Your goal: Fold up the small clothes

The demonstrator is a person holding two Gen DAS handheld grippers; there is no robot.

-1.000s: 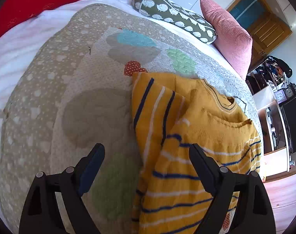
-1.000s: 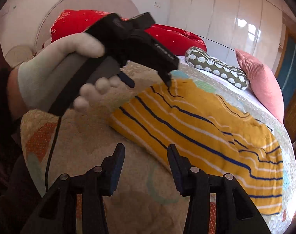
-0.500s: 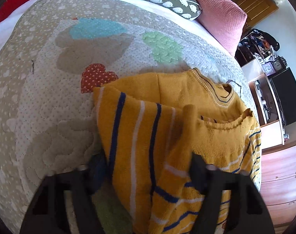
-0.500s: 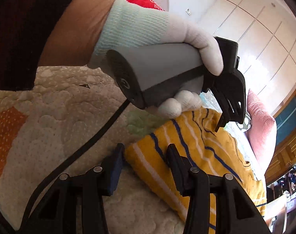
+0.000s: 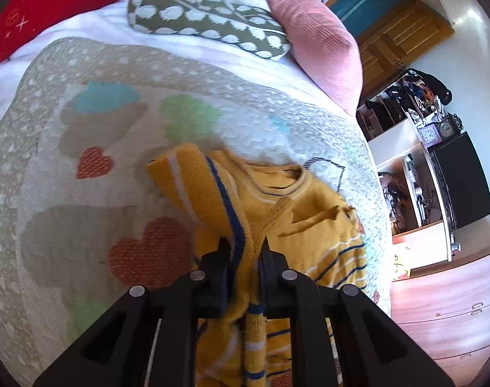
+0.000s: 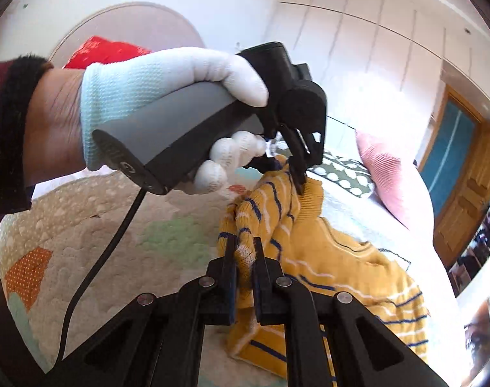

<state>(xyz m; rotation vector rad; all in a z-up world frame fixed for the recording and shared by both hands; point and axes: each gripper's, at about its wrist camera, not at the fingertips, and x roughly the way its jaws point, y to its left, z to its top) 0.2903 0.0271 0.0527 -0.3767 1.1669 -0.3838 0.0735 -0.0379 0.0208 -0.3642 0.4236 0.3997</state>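
Where cloth bunches, both hand-held grippers (image 5: 245, 251) (image 6: 244, 251) pinch sweater (image 6: 335, 258) (lifted).

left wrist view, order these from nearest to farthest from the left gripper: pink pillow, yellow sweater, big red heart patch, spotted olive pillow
1. yellow sweater, clamped in the left gripper.
2. big red heart patch, just left of it on the quilt.
3. spotted olive pillow and pink pillow, both at the bed's far end: too close to call.

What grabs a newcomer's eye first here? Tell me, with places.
The yellow striped sweater, bunched mid-quilt, is pinched by both the left gripper and right gripper. In the right wrist view, a white-gloved hand fills the upper left. A pink pillow lies at the bed's far end.
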